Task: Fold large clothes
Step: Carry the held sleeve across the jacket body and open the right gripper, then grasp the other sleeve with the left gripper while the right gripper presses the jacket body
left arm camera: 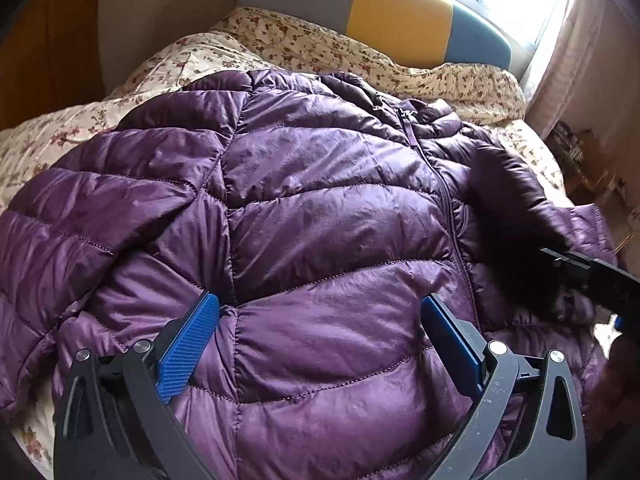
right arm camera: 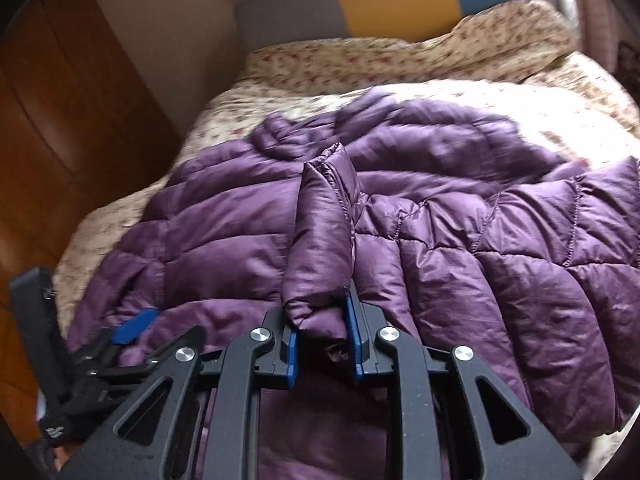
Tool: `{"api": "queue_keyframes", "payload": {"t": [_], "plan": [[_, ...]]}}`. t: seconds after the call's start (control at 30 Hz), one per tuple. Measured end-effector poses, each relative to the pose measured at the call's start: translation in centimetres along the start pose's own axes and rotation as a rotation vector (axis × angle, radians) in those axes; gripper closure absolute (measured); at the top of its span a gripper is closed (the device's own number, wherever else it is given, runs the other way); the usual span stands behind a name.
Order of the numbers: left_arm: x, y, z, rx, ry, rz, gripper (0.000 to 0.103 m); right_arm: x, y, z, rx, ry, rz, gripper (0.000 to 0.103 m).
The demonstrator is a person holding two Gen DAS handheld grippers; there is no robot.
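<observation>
The right claw (right arm camera: 322, 340) is pinching a puffy fold of the purple jacket (right arm camera: 460, 264); its blue pads are pressing on both sides of the fold, which is standing up as a rounded ridge between them. The left claw (left arm camera: 320, 344) is spread wide, its two blue ribbed pads resting on the jacket front with nothing gripped between them.

The jacket is lying on the bed, covering most of the near half. Its shell is glossy, thin and finely wrinkled, quilted into padded panels by slanted stitch lines.

The left wrist view is showing the zipper (left arm camera: 448, 200) running down the closed front to the collar, and a sleeve (left arm camera: 52, 240) spreading off to the left. At its right edge, part of the right claw's black frame is appearing beside a dark, shadowed fold; the grip itself is not visible there. The right wrist view is showing that grip plainly, and the left claw is appearing at its lower left, with one blue pad lying on the fabric. This view is blurred toward the far side of the jacket.

The floral bedspread (left arm camera: 304, 44) is cream with small red sprigs, soft and rumpled. Behind it, a padded headboard (left arm camera: 400, 12) is showing grey, yellow and blue panels. A brown wooden cabinet (right arm camera: 68, 128) is standing to the left.
</observation>
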State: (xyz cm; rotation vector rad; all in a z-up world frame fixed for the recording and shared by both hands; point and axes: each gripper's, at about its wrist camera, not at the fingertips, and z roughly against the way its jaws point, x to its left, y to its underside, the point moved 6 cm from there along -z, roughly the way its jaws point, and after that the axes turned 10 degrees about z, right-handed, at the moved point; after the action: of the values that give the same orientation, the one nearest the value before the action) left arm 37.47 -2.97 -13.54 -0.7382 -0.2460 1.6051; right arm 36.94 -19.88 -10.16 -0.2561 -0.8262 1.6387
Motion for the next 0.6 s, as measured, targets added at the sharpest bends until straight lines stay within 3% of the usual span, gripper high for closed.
{"api": "queue_keyframes", "payload": {"t": [0.13,0.33,0.6], "plan": [[0.3,-0.1,0.5,0.007,0.013,0.012,0.012,1.5,0.1,-1.0,0.012,-0.075,-0.005,0.077],[0.9,-0.5,1.7,0.019,0.077,0.059,0.029,3.0,0.8,-2.0,0.032,-0.197,-0.038,0.05],[-1.0,-0.9,3.5,0.028,0.207,0.078,0.029,3.1,0.7,0.0,-0.008,-0.2,-0.028,0.036]]}}
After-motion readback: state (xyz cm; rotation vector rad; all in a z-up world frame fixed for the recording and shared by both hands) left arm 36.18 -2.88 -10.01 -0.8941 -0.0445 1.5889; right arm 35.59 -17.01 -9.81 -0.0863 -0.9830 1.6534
